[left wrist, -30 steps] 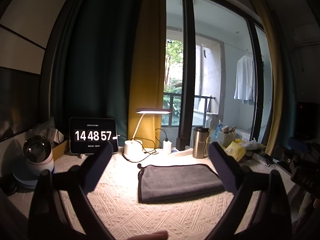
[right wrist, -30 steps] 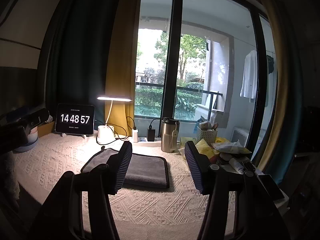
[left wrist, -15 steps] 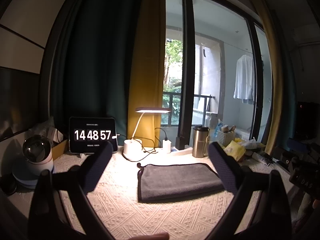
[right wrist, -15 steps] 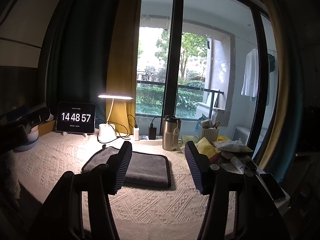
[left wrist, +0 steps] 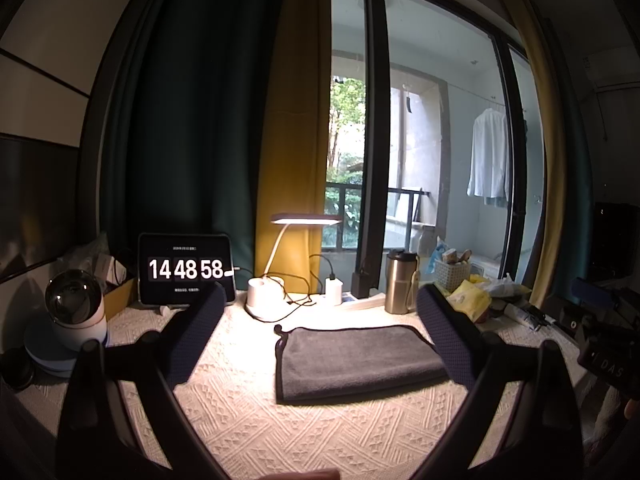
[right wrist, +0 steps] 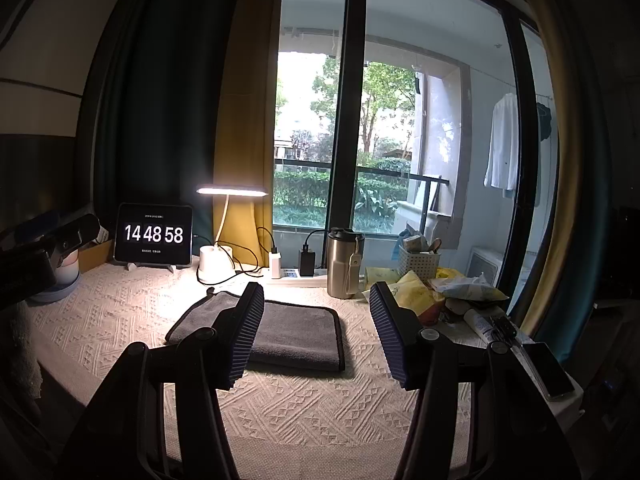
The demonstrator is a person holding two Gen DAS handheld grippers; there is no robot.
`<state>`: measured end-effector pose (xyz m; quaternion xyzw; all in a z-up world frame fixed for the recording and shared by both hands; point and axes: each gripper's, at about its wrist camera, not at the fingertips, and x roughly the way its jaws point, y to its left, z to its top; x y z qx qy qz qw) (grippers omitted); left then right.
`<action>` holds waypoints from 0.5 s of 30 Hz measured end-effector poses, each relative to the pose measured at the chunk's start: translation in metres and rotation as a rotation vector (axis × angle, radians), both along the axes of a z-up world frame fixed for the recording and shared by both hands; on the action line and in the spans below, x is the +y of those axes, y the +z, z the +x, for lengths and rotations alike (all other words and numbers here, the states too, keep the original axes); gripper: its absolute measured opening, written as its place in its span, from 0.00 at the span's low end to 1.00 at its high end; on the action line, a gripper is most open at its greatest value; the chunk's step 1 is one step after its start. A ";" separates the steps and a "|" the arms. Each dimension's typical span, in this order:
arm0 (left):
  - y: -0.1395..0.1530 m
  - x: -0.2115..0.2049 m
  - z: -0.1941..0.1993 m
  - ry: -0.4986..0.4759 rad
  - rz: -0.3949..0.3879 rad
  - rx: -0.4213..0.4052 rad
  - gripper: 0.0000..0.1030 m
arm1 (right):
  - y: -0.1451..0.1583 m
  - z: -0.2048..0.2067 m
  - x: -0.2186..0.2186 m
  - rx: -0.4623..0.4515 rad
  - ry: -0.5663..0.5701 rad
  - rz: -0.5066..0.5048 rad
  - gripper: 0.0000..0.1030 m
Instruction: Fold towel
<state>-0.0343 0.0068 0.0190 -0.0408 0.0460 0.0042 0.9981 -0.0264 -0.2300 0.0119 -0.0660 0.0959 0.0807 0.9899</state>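
Observation:
A dark grey towel (left wrist: 356, 356) lies folded flat on the cream woven tablecloth (left wrist: 248, 412), also seen in the right wrist view (right wrist: 296, 334). My left gripper (left wrist: 320, 320) is open and empty, held above and in front of the towel, apart from it. My right gripper (right wrist: 316, 320) is open and empty too, raised before the towel's right part without touching it. The right gripper's body shows at the far right of the left wrist view (left wrist: 604, 344).
At the back stand a tablet clock (left wrist: 184, 270), a lit desk lamp (left wrist: 266, 300), a power strip (right wrist: 296, 274) and a steel tumbler (left wrist: 400, 282). A white round camera (left wrist: 76, 314) is left. A basket (right wrist: 418, 262), bags and a phone (right wrist: 546, 368) crowd the right.
The clock reads one second later. Both grippers stay open and nearly still; the right view has shifted very slightly. The towel has not moved.

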 end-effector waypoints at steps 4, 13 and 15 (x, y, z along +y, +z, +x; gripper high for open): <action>0.000 -0.001 0.000 0.001 0.000 0.000 0.95 | 0.000 0.000 0.001 0.001 0.000 0.000 0.56; -0.001 -0.001 0.000 0.002 0.001 0.004 0.95 | 0.000 0.000 0.000 0.002 0.000 0.001 0.57; -0.002 0.000 -0.001 0.002 0.001 0.004 0.95 | 0.000 0.000 0.001 0.002 0.000 0.001 0.57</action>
